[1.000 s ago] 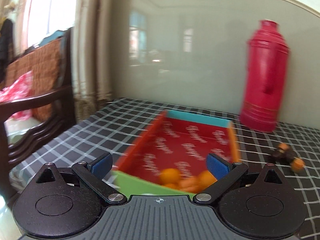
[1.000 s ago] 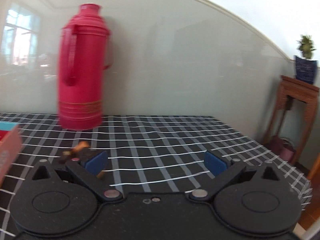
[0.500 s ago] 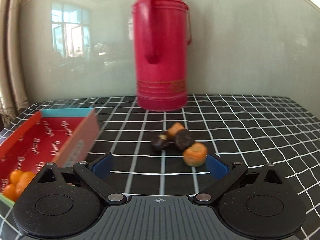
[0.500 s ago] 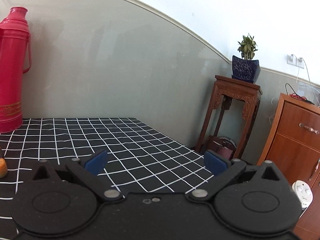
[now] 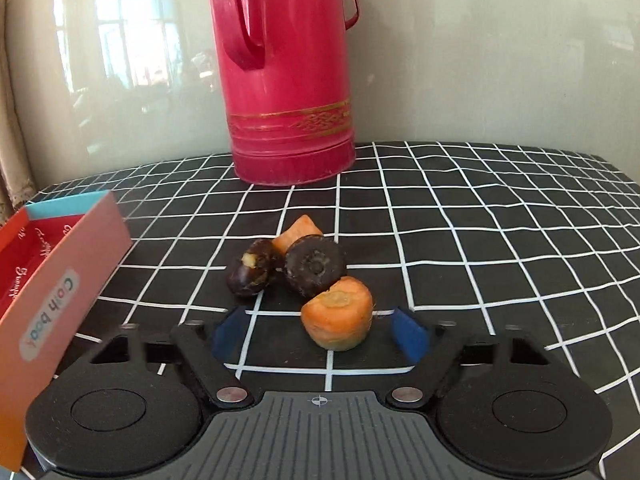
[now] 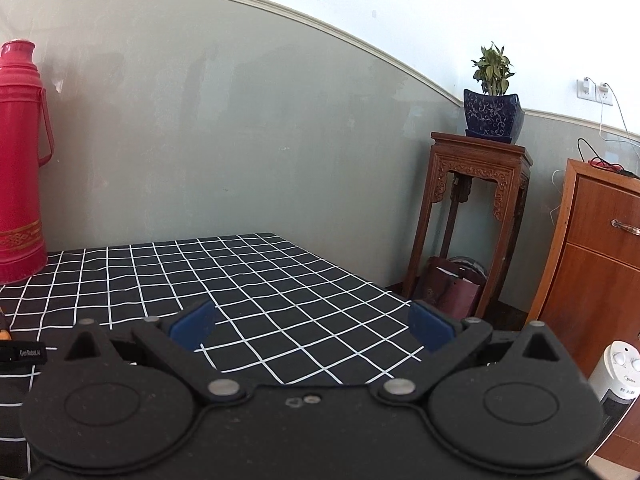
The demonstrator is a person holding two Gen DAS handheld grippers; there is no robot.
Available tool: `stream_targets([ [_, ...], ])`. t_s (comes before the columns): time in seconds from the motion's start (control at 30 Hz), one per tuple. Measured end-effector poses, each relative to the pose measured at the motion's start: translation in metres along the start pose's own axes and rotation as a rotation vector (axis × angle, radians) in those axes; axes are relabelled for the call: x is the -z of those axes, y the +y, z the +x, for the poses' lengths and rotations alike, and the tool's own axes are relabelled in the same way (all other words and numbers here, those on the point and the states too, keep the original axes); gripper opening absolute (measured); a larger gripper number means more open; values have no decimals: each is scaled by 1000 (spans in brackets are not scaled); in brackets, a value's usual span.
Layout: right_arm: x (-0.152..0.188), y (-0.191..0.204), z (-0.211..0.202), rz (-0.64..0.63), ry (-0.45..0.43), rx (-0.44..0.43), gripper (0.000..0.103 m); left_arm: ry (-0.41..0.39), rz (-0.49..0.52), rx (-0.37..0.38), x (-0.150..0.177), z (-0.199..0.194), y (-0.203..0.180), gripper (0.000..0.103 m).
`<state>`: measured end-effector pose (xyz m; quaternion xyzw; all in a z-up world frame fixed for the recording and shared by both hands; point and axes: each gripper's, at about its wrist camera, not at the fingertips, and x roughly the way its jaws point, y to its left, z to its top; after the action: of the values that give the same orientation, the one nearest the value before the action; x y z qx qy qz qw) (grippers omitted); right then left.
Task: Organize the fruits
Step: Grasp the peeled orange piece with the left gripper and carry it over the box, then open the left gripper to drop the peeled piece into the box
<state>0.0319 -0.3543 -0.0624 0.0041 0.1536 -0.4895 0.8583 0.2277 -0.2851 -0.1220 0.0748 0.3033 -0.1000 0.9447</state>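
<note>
In the left wrist view a small pile lies on the checked tablecloth: an orange carrot chunk [image 5: 337, 323] nearest me, two dark round water chestnuts [image 5: 315, 266] [image 5: 251, 273] behind it, and a second carrot piece [image 5: 297, 233] at the back. My left gripper [image 5: 320, 334] is open, its blue pads either side of the near carrot chunk without touching it. The red cardboard box [image 5: 52, 292] stands at the left edge. My right gripper [image 6: 312, 326] is open and empty above bare tablecloth.
A tall red thermos [image 5: 286, 72] stands behind the pile by the wall; it also shows in the right wrist view [image 6: 18, 160]. To the right of the table edge stand a wooden plant stand [image 6: 476, 216], a cabinet [image 6: 596, 260] and a white heater [image 6: 616, 380].
My left gripper swung right from the box and closed in on the pile, so the near carrot chunk now sits between its pads. My right gripper turned right, away from the thermos.
</note>
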Motion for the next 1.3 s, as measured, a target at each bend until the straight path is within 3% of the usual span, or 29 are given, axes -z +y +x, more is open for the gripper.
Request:
stream_targets([
  [0.03, 0, 0, 0, 2, 2, 1, 97, -2, 4, 14, 0, -1, -1, 41],
  [0.07, 0, 0, 0, 4, 6, -1, 97, -3, 14, 19, 0, -2, -3, 37],
  [0.2, -1, 3, -1, 7, 9, -17, 97, -29, 41, 32, 7, -11, -4, 37],
  [0.43, -1, 15, -8, -16, -3, -50, 97, -163, 75, 17, 18, -51, 13, 37],
  [0.73, 0, 35, -20, -46, -14, -107, 97, -199, -30, -124, 5, -78, 113, 37],
  [1.03, 3, 70, -38, -94, -38, -214, 97, -103, -182, -320, 16, -71, 229, 37],
  [1.3, 4, 104, -57, -110, -51, -380, 97, -32, -267, -361, 30, -62, 271, 37],
])
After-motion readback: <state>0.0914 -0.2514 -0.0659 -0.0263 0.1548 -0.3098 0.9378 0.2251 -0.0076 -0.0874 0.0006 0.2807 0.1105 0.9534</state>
